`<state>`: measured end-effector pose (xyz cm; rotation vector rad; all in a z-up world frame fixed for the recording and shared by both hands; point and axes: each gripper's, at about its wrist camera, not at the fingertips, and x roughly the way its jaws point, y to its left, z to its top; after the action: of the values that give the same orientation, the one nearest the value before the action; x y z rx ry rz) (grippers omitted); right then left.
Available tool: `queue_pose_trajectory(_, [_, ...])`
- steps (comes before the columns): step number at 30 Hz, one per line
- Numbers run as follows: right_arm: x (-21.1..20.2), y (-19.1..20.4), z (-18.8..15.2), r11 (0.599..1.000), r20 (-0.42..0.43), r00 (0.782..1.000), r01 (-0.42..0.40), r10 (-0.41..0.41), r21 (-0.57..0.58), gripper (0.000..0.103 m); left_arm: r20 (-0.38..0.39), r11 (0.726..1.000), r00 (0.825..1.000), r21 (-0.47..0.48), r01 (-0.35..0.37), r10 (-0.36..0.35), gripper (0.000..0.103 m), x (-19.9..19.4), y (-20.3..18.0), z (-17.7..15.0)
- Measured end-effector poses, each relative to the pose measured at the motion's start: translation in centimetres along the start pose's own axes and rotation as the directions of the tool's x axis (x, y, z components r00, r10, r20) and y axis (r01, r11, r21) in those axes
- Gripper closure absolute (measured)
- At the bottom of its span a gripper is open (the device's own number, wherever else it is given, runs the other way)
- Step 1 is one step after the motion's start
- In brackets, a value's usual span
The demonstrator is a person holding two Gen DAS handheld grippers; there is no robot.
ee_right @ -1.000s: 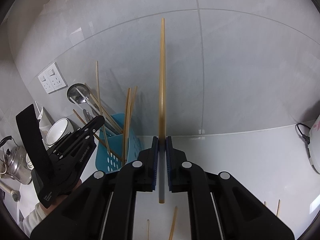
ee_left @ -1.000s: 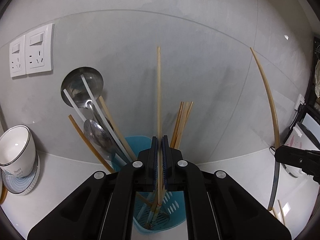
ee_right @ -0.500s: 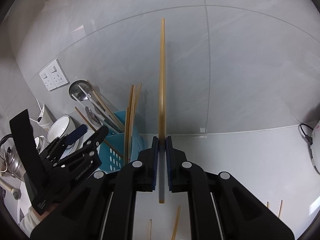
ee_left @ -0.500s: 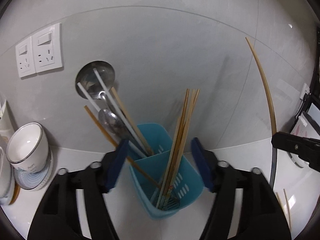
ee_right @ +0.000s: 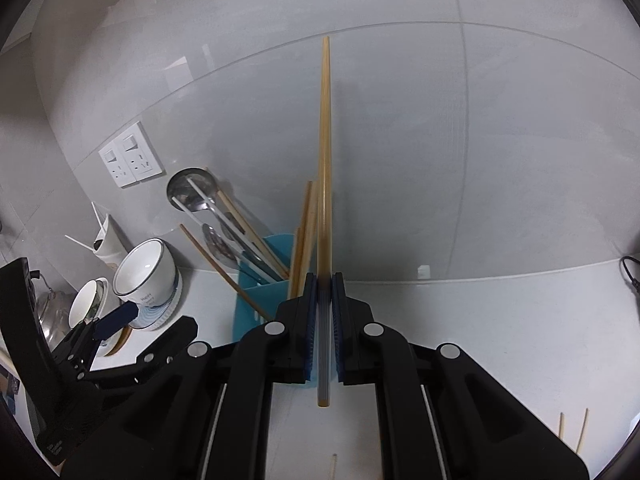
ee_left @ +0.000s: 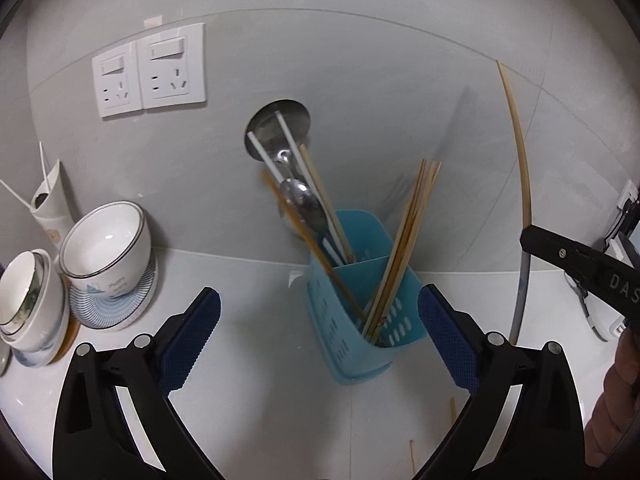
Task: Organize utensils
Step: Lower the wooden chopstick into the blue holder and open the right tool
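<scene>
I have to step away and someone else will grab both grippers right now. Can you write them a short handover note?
Left gripper: open, empty, facing the blue plastic utensil holder.
Right gripper: shut on a long wooden chopstick with a grey end, held upright.
In the holder: a bundle of wooden chopsticks in the near compartment; steel ladle, steel spoon and white chopsticks in the far one.
Left to do: drop the held chopstick in, then collect the loose wooden chopsticks on the white counter.

dim even light, fisheye warp, slight blur
</scene>
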<state>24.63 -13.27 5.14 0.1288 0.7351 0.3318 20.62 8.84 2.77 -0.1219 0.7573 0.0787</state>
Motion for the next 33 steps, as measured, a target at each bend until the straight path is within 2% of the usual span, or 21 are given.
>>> queue_pose_trajectory(9, [2.5, 1.6, 0.7, 0.996, -0.025, 0.996, -0.089, 0.089, 0.005, 0.096, -0.027, 0.999, 0.999, -0.026, -0.041, 0.04, 0.006, -0.3, 1.7, -0.1])
queue_pose_trajectory(22, [6.3, 2.9, 0.7, 0.995, -0.074, 0.992, -0.102, 0.102, -0.002, 0.096, -0.042, 0.997, 0.997, -0.042, -0.061, 0.059, 0.006, 0.6, 3.2, 0.1])
queue_pose_trajectory(31, [7.5, 3.2, 0.5, 0.995, -0.1, 0.99, -0.097, 0.095, -0.011, 0.096, -0.047, 0.997, 0.997, -0.048, -0.065, 0.063, 0.006, 0.9, 3.5, 0.2])
queue_pose_trajectory(33, [7.6, 3.3, 0.3, 0.996, -0.105, 0.99, -0.091, 0.089, -0.014, 0.093, -0.045, 0.996, 0.997, -0.054, -0.064, 0.062, 0.006, 0.9, 3.7, 0.2])
